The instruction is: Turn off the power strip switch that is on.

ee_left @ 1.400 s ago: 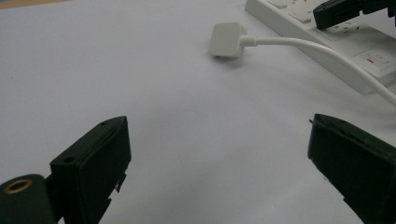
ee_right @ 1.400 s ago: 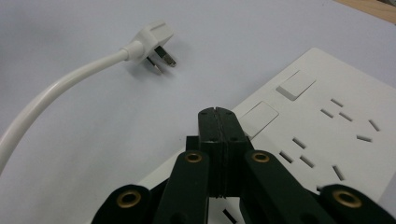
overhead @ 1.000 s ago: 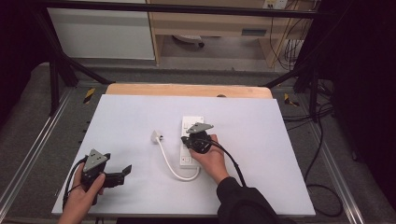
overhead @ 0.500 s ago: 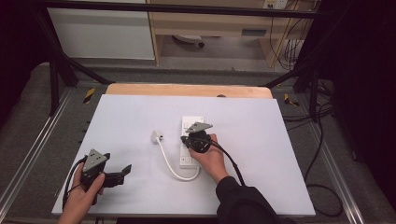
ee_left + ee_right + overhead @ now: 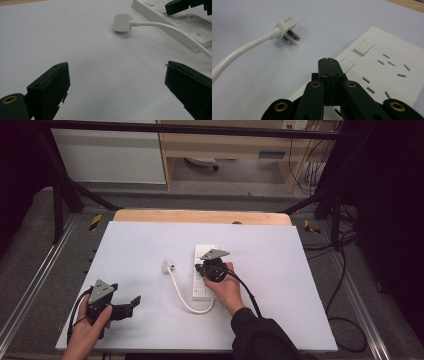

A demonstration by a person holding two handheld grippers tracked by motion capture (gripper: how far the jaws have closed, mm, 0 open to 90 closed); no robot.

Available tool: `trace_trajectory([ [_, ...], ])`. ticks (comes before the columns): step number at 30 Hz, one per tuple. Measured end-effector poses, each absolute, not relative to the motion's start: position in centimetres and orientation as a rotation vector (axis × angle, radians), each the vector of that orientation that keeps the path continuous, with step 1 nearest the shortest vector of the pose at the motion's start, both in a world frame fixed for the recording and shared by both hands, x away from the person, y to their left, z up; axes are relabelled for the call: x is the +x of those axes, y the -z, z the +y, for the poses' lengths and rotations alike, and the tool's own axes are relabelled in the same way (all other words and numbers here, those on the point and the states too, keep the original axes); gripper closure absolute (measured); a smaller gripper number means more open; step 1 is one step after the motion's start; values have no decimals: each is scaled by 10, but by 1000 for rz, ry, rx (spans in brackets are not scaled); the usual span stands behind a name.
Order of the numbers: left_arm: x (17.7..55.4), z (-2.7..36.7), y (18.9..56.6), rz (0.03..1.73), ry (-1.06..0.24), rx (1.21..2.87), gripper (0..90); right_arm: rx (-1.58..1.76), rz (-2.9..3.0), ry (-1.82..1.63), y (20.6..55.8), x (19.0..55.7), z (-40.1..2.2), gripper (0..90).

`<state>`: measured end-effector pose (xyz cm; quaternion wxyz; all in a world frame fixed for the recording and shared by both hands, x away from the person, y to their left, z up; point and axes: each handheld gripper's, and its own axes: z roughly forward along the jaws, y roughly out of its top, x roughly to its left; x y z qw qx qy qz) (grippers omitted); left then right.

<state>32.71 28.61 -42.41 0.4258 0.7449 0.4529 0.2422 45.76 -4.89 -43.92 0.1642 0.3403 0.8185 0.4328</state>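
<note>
With its jaws pressed fully together and gripping nothing, the right gripper [image 5: 328, 62] rests over the white rectangular plastic power strip [image 5: 205, 272], tips at a rocker switch [image 5: 345, 65]. The strip's long axis runs away from the person. Its white three-pin plug [image 5: 287, 28] lies loose on the white tabletop [image 5: 135, 250], just beside the strip, toward the left gripper [image 5: 125, 306], which stands wide open but farther off.
</note>
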Motion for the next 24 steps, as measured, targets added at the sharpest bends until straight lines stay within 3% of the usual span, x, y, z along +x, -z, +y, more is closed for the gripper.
trace_trajectory([
  [24,328,289,423,1150,-611,1833,59,966,2299,-1282,426,457,-51,900],
])
